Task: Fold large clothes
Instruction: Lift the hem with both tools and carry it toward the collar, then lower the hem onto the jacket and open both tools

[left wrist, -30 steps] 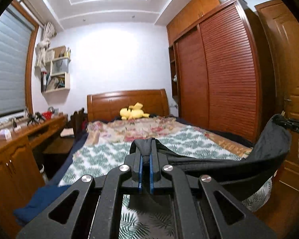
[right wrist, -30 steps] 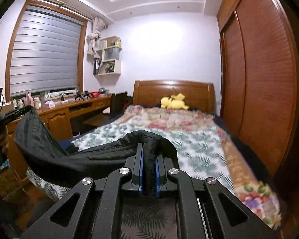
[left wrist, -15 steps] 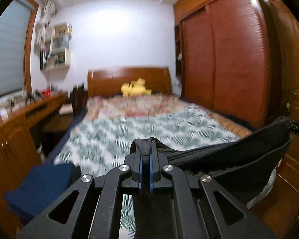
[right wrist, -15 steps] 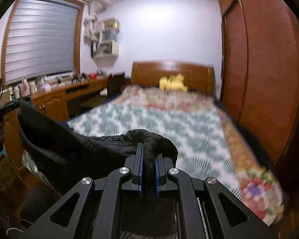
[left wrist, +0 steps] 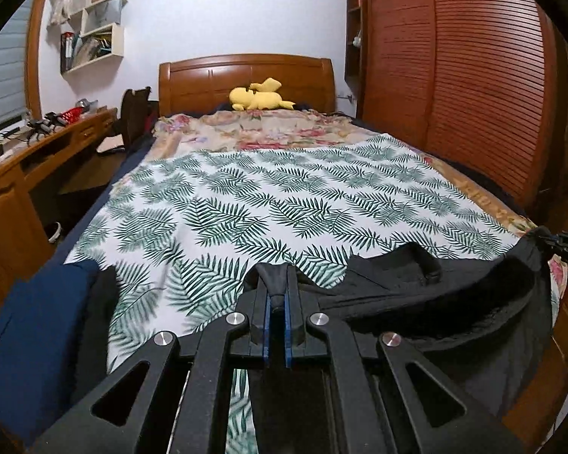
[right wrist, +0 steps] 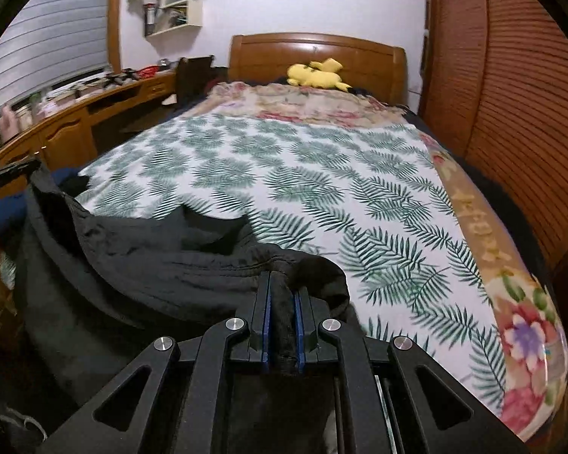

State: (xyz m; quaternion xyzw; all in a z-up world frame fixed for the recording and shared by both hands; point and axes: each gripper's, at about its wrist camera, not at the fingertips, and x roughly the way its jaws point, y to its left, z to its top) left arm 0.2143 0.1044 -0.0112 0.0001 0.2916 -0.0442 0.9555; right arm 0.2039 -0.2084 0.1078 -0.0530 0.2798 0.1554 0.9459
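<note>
A large black garment [left wrist: 435,299] hangs stretched between my two grippers at the foot of the bed; it also shows in the right wrist view [right wrist: 140,265]. My left gripper [left wrist: 276,299] is shut on one edge of it. My right gripper [right wrist: 282,302] is shut on a bunched edge at the other end. The garment's upper part rests on the leaf-print sheet [left wrist: 284,196], the rest droops over the bed's foot. The right gripper shows at the far right of the left wrist view [left wrist: 564,244].
The bed carries a leaf-print sheet [right wrist: 303,174], a floral blanket [left wrist: 269,128] and a yellow plush toy [left wrist: 259,99] by the headboard. A wooden desk [left wrist: 38,151] runs along the left, a slatted wardrobe [left wrist: 454,75] along the right. A blue cloth [left wrist: 22,333] lies at the bed's left corner.
Both grippers have tilted down and lowered toward the bed. The garment, held in the air before, now rests with its upper part on the sheet.
</note>
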